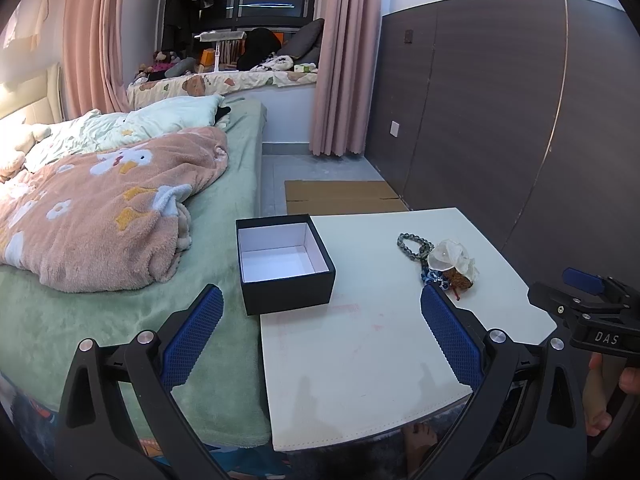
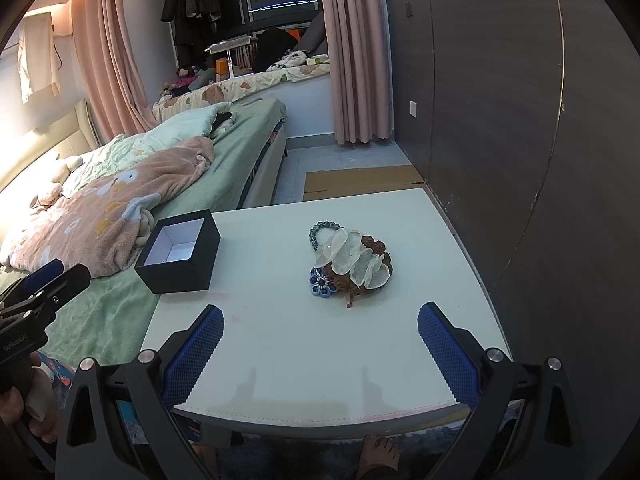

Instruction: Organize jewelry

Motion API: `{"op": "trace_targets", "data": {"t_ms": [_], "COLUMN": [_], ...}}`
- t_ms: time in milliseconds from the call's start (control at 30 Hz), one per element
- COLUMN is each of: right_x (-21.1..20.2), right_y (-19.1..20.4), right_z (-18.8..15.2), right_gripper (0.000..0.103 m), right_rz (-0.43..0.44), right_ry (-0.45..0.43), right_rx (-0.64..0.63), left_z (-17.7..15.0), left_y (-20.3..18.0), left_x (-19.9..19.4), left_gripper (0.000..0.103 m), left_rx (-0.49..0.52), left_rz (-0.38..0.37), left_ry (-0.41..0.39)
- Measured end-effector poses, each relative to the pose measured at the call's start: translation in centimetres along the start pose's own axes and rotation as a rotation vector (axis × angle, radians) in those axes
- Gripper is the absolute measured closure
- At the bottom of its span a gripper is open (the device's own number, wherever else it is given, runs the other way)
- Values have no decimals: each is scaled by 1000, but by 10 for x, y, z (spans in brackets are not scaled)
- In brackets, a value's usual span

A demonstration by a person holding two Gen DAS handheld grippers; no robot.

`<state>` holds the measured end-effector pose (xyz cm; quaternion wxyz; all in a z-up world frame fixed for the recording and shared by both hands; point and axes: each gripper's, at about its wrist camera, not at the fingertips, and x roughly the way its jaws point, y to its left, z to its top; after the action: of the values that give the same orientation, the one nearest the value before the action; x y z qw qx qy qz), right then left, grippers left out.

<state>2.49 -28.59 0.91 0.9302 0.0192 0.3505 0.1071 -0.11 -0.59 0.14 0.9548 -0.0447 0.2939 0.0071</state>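
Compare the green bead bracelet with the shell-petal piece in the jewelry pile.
The green bead bracelet is a ring of small dark round beads; the shell-petal piece is made of broad, pale, translucent flakes. The bracelet lies flat at the pile's far edge, while the shell-petal piece drapes over the top. Both rest on the white table, outside the open black box.

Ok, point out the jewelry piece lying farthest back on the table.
The dark green bead bracelet: its ring sticks out behind the pile, while the translucent shell piece, brown beads and blue flower ornament lie nearer the right gripper.
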Motion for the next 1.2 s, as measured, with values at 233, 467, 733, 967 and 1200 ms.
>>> {"op": "trace_targets", "data": {"t_ms": [233, 467, 733, 967, 1200], "right_x": [-1, -1, 0, -1, -1], "right_y": [0, 0, 0, 1, 1], "right_z": [0, 0, 0, 0, 0], "right_gripper": [8, 8, 8, 7, 8], "right_rz": [0, 2, 2, 3, 3], "right_ry": [0, -2, -3, -5, -5], "right_rx": [0, 0, 0, -3, -2], "left_z": [0, -1, -1, -1, 0], "left_y": [2, 3, 5, 5, 5], "left_x": [0, 2, 2, 1, 0], "left_gripper": [4, 4, 4, 4, 4], "left_rx": [-4, -6, -10, -8, -9], "left_rz": [-1, 1, 4, 6, 6], "left_ry": [-1, -3, -10, -13, -15]}}
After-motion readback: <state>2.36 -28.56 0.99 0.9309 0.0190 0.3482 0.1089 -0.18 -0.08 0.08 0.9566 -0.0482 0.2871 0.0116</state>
